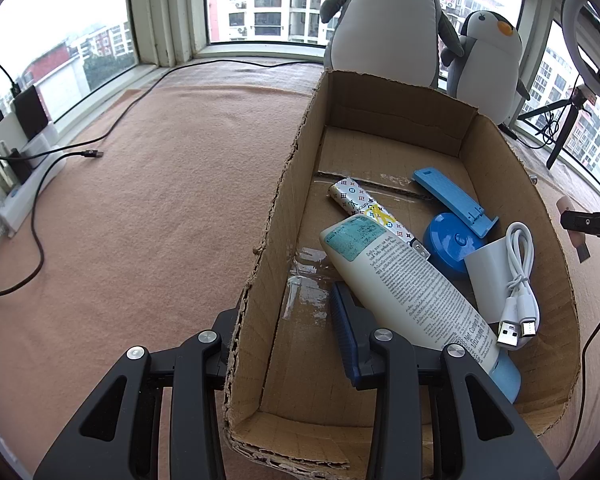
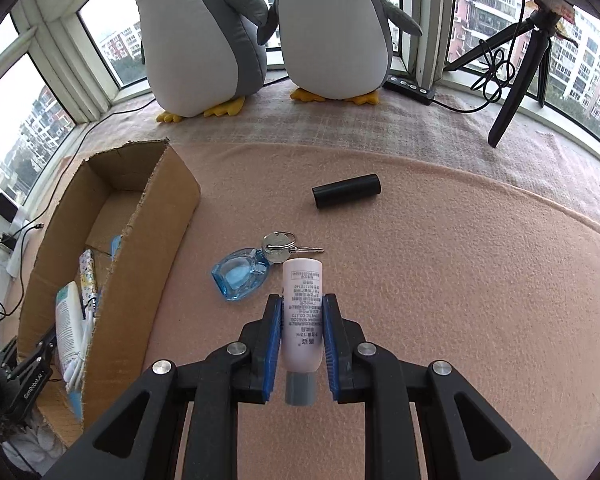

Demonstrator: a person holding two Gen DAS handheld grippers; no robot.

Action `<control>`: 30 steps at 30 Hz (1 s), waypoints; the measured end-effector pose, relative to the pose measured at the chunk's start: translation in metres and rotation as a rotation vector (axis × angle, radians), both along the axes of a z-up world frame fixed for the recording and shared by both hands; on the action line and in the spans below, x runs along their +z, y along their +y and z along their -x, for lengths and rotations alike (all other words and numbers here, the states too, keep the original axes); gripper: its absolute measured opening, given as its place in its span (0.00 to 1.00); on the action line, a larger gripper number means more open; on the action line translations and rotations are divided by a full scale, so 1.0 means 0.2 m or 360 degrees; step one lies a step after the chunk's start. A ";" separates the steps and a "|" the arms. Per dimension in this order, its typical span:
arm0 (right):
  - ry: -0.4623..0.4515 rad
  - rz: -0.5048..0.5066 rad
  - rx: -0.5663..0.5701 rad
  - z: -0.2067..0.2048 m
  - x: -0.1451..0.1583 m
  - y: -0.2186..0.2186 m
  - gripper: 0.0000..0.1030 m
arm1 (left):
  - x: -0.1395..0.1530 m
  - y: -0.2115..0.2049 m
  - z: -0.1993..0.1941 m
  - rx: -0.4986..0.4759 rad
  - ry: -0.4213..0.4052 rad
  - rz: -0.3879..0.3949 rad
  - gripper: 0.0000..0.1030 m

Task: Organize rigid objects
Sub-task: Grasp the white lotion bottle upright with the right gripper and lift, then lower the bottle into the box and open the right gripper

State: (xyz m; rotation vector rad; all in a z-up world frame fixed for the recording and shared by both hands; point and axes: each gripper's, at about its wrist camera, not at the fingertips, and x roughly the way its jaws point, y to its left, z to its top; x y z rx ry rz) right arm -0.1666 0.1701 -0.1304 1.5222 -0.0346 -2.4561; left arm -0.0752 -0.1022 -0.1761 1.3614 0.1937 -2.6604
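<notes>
While the small pink tube [image 2: 302, 316] lies lengthwise between the blue pads [image 2: 274, 344] of the right gripper [image 2: 302, 344], grey cap toward the camera, the jaws stand closed against its two sides; it appears grasped, though whether it is lifted off the pink blanket [image 2: 460, 300] or resting on it cannot be told. Just beyond its far end lie a key on a ring [image 2: 280, 246] and a clear blue bottle [image 2: 240, 276], touching one another; a black cylinder [image 2: 346, 196] lies farther off, well apart. To the left stands the cardboard box [image 2: 156, 232], open-topped. Its contents show in the left wrist view: a large cream tube [image 1: 412, 292], a patterned stick [image 1: 374, 214], a blue stand [image 1: 456, 200], a round blue case [image 1: 450, 244] and a coiled white USB cable [image 1: 520, 280]. The left gripper [image 1: 288, 340] straddles the box's near-left wall [image 1: 260, 264], one finger outside and one inside, with a wide gap between them; it is released and holds nothing. Two plush penguins [image 2: 204, 40] sit by the window.

Judged step: carrying the pink tube to the box. For a clean transfer, raise it well above the torn wall edge, keep the squeeze firm but light since the tube is likely soft-walled, and set it down in the bare floor at the far end rather than on the cable.
</notes>
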 end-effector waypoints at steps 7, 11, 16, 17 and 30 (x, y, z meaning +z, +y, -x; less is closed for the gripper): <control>0.0089 0.0076 0.0110 -0.05 0.15 -0.15 0.17 | 0.00 0.00 0.00 0.0001 0.0001 -0.0001 0.35; 0.0134 0.0106 0.0190 -0.07 0.22 -0.26 0.17 | 0.00 0.00 0.00 0.0000 0.0001 0.0000 0.35; 0.0183 0.0159 0.0260 -0.06 0.30 -0.39 0.17 | 0.00 0.00 0.00 0.0000 0.0001 -0.0001 0.35; 0.0190 0.0165 0.0272 -0.06 0.31 -0.42 0.17 | 0.00 0.00 0.00 0.0000 0.0001 -0.0001 0.35; 0.0194 0.0179 0.0424 -0.05 0.29 -0.70 0.17 | 0.00 0.00 0.00 0.0000 0.0001 -0.0001 0.35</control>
